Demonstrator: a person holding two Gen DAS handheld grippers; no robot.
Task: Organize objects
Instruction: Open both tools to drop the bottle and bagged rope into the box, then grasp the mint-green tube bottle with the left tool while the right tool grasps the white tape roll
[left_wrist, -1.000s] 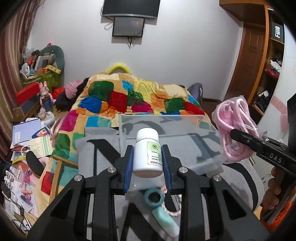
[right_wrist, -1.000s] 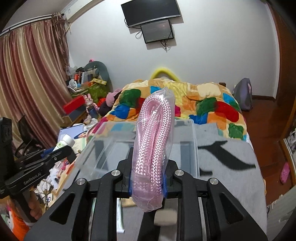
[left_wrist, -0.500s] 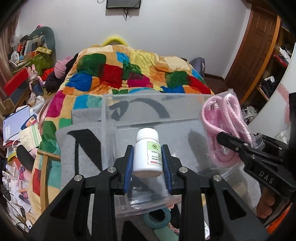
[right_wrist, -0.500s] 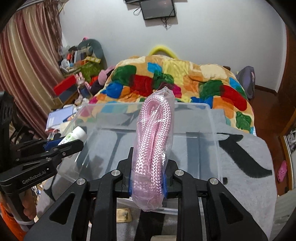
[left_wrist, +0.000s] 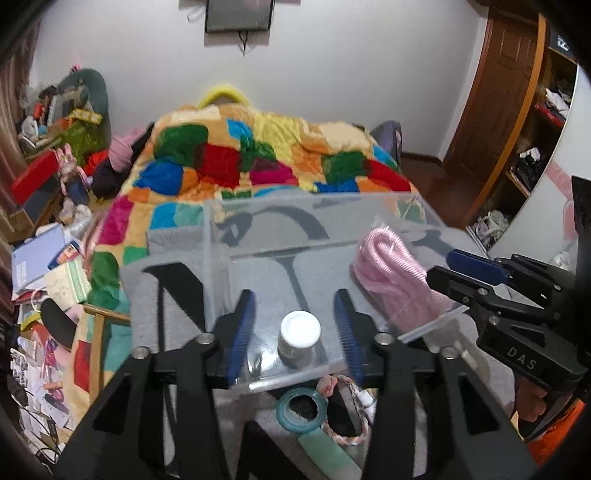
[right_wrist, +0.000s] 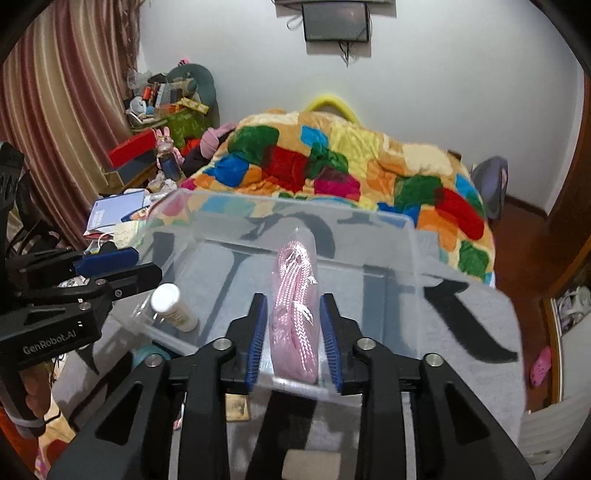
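A clear plastic bin (left_wrist: 221, 236) (right_wrist: 413, 243) stands on a grey blanket on the bed. A white pill bottle (left_wrist: 299, 341) (right_wrist: 173, 308) sits inside the bin near its front wall. My left gripper (left_wrist: 295, 332) (right_wrist: 122, 264) is open above it, jaws wide apart and not touching it. A bagged coil of pink rope (left_wrist: 388, 273) (right_wrist: 297, 317) lies in the bin's right half. My right gripper (right_wrist: 293, 332) (left_wrist: 450, 266) is open, its pads either side of the rope with gaps showing.
A teal tape roll (left_wrist: 303, 410), a braided cord (left_wrist: 347, 417) and a mint-green item (left_wrist: 325, 458) lie on the blanket in front of the bin. A colourful patchwork quilt (left_wrist: 258, 158) lies behind. Clutter (left_wrist: 48, 266) fills the floor on the left.
Both grippers lowered into the bin and opened. The white bottle left my left gripper and now stands in the bin. The pink rope left my right gripper and rests in the bin.
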